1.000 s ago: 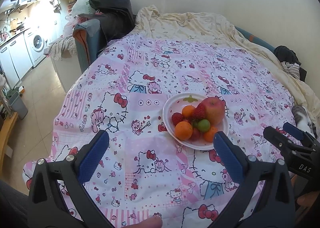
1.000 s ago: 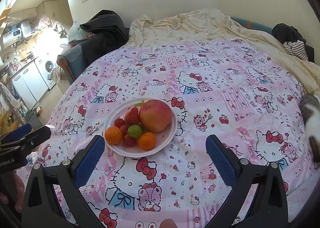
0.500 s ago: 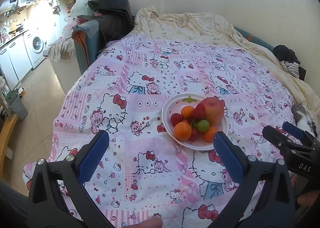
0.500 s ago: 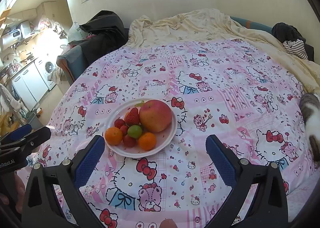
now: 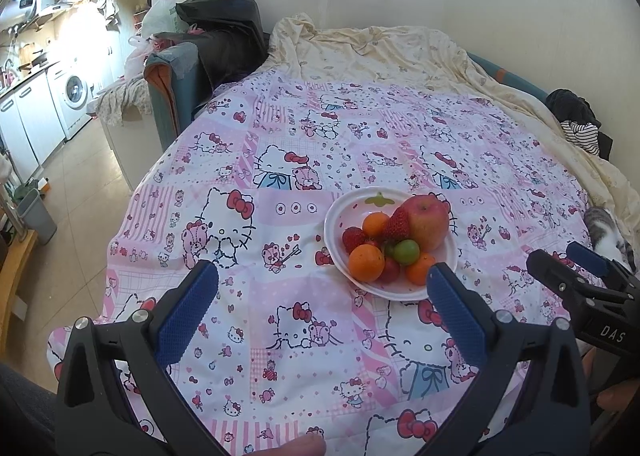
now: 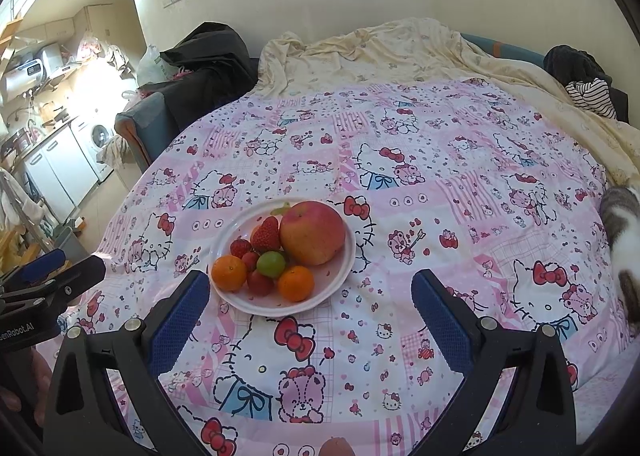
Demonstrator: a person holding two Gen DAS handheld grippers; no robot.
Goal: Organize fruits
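A white plate (image 5: 338, 211) (image 6: 344, 268) sits on the pink Hello Kitty bedspread (image 5: 280, 159). It holds a big red apple (image 5: 426, 219) (image 6: 313, 232), oranges (image 5: 366, 262) (image 6: 229, 272), strawberries (image 5: 398, 223) (image 6: 266, 234) and a green fruit (image 5: 406, 252) (image 6: 271, 264). My left gripper (image 5: 322, 276) is open and empty, above the bed just near of the plate. My right gripper (image 6: 310, 284) is open and empty, its left finger close to the plate's near left rim. Each gripper shows in the other's view (image 5: 576, 280) (image 6: 48, 276).
A cat (image 6: 624, 240) (image 5: 608, 232) lies at the bed's right edge. A cream blanket (image 5: 380, 51) covers the far side by the wall. Dark clothes (image 5: 224, 31) are piled on a chair at the far left. The floor (image 5: 76, 191) drops off left, with a kitchen beyond.
Both grippers stay open and nearly still. The views have shifted only slightly; the plate and fruits have not moved.
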